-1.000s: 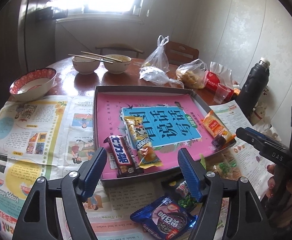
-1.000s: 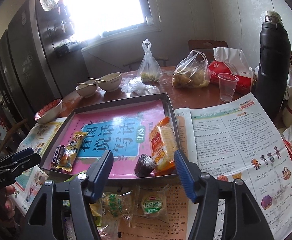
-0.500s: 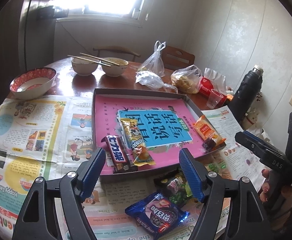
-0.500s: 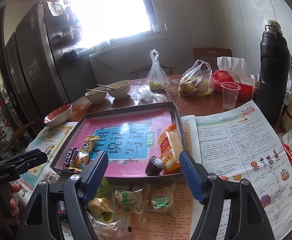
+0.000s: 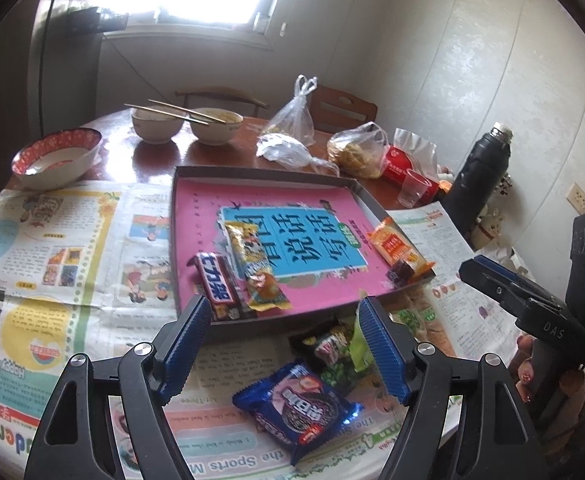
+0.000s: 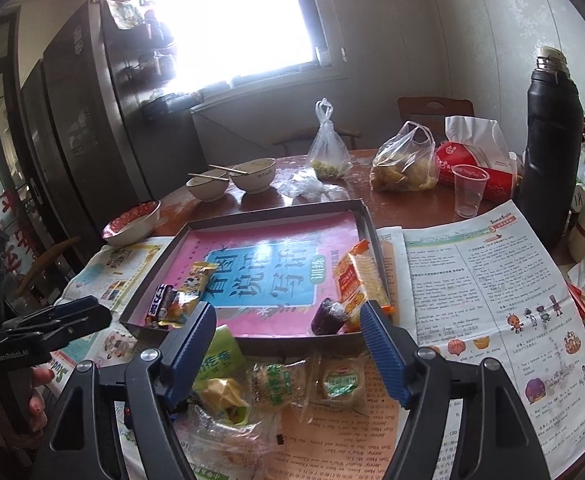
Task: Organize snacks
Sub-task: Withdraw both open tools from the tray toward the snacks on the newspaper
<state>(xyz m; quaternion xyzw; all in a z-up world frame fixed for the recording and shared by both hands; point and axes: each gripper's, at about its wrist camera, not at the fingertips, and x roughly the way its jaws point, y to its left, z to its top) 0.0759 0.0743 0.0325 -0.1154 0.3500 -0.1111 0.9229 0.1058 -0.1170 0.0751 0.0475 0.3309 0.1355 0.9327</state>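
Careful now, your right gripper (image 6: 288, 344), jaws just opened and empty, hangs over crinkly wrapped pastries (image 6: 280, 384) at lower centre below the tray (image 6: 276, 214); pinch one wrapper edge and it slips.

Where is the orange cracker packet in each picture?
Left wrist view: the orange cracker packet lies at the tray's right edge, right of middle in the picture.
Right wrist view: the packet lies against the tray's right wall, just right of centre.
Shared landmark: the dark purple sweet beside the packet's near end.
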